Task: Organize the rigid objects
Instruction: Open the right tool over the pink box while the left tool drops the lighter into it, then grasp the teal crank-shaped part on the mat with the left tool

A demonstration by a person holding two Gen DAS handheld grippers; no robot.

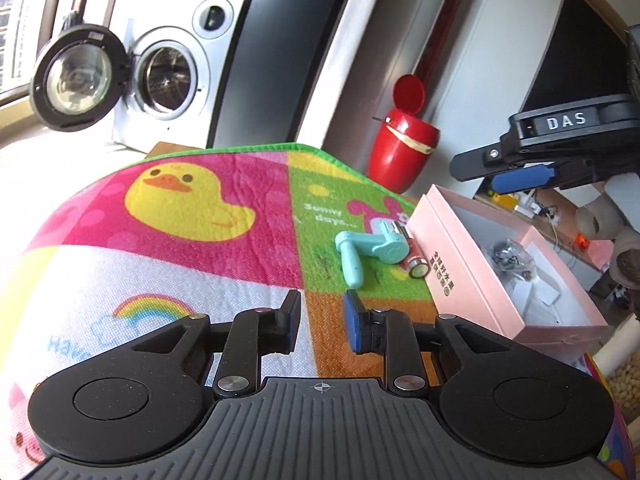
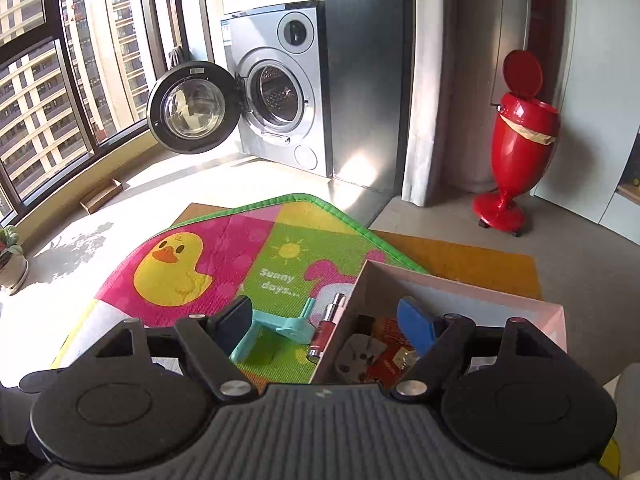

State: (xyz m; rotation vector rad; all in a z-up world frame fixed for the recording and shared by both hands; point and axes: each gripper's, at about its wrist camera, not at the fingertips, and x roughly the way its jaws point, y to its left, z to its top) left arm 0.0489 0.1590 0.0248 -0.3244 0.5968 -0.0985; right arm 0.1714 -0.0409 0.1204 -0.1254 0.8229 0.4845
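Note:
A teal plastic crank handle (image 1: 370, 252) lies on the colourful mat (image 1: 200, 240), with a red battery (image 1: 414, 262) beside it against the open pink box (image 1: 448, 264). The box holds small items. My left gripper (image 1: 322, 322) is open and empty, low over the mat just short of the handle. My right gripper (image 2: 328, 324) is open and empty, high above the box; it shows in the left wrist view (image 1: 520, 168). In the right wrist view the handle (image 2: 276, 330), battery (image 2: 328, 326) and box (image 2: 460, 284) lie below.
A red pedestal bin (image 2: 516, 140) with its lid up stands on the floor to the right. A washing machine (image 2: 276, 92) with its door open stands behind the mat. A potted plant (image 2: 12, 260) sits by the window at left.

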